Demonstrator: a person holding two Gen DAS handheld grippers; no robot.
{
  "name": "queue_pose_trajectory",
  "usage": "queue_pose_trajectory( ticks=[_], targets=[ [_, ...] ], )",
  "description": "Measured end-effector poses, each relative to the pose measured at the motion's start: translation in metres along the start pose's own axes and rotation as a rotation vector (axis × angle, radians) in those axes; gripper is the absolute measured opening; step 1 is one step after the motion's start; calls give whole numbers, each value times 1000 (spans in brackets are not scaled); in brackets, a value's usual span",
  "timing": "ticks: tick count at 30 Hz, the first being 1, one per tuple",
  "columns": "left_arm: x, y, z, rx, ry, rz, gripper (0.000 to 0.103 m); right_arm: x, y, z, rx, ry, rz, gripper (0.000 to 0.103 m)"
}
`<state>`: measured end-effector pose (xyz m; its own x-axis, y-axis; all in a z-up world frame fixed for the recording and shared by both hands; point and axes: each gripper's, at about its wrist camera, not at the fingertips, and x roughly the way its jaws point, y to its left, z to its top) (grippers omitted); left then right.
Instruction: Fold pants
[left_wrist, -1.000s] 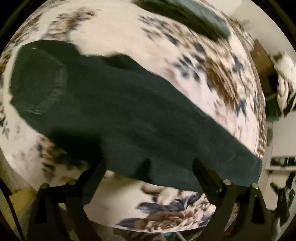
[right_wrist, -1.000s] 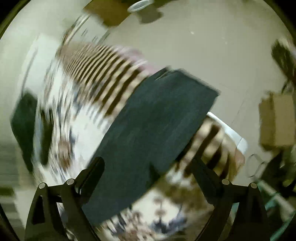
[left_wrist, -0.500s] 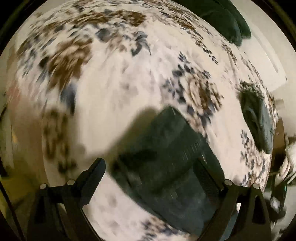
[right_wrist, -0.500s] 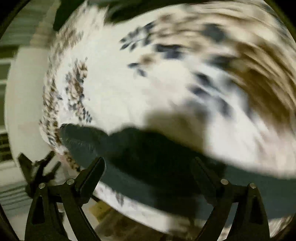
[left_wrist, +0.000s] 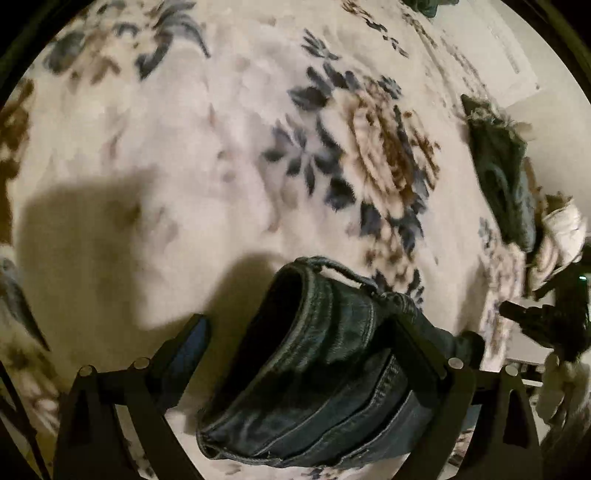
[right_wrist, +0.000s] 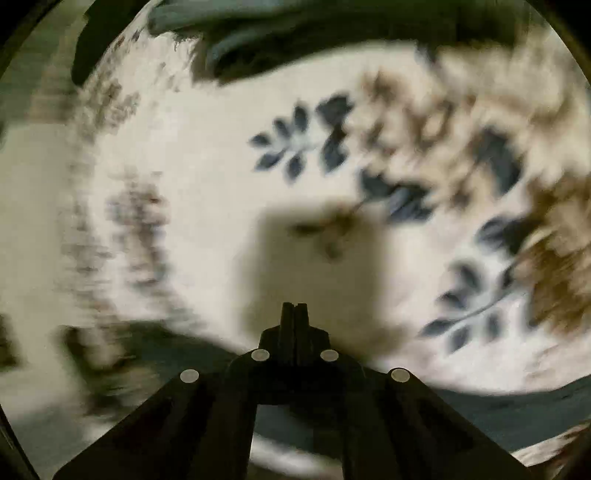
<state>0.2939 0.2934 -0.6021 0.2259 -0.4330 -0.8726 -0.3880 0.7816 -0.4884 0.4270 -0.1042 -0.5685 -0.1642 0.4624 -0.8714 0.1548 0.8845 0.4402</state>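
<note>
Denim, dark and thickly seamed, bunches between the spread fingers of the left gripper (left_wrist: 299, 343), where the jeans (left_wrist: 325, 373) rest on a floral blanket (left_wrist: 207, 155). Their waistband stands upright with a belt loop at the top, pressed against the right-hand finger (left_wrist: 413, 354); the left-hand finger (left_wrist: 188, 350) is apart from the cloth. The right gripper (right_wrist: 294, 314) is pinched shut, and motion blur hides whether fabric sits between its tips, though a dark band of cloth runs beneath them. The step appears to be gathering the waist for a fold. Next, the left fingers would need to close on the waistband before any lift.
</note>
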Motion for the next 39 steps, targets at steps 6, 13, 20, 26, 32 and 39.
queue_pose_trajectory(
  ticks=[6, 13, 20, 26, 32, 39],
  targets=[
    [-2, -3, -18, 75, -42, -42, 38, 38, 2, -18, -101, 173, -129, 79],
    [-35, 10, -28, 74, -73, 27, 13, 63, 33, -32, -217, 111, -303, 6],
    [-47, 31, -31, -15, -51, -23, 29, 44, 23, -13, -130, 121, -136, 8],
    [-9, 23, -45, -39, 10, -83, 72, 44, 11, -31, -164, 125, -210, 77],
    [-17, 7, -56, 56, -86, -15, 11, 54, 2, -42, -219, 108, -192, 30],
    [-35, 9, -82, 70, -94, 41, 11, 34, 13, -66, -279, 130, -67, 15]
  ],
)
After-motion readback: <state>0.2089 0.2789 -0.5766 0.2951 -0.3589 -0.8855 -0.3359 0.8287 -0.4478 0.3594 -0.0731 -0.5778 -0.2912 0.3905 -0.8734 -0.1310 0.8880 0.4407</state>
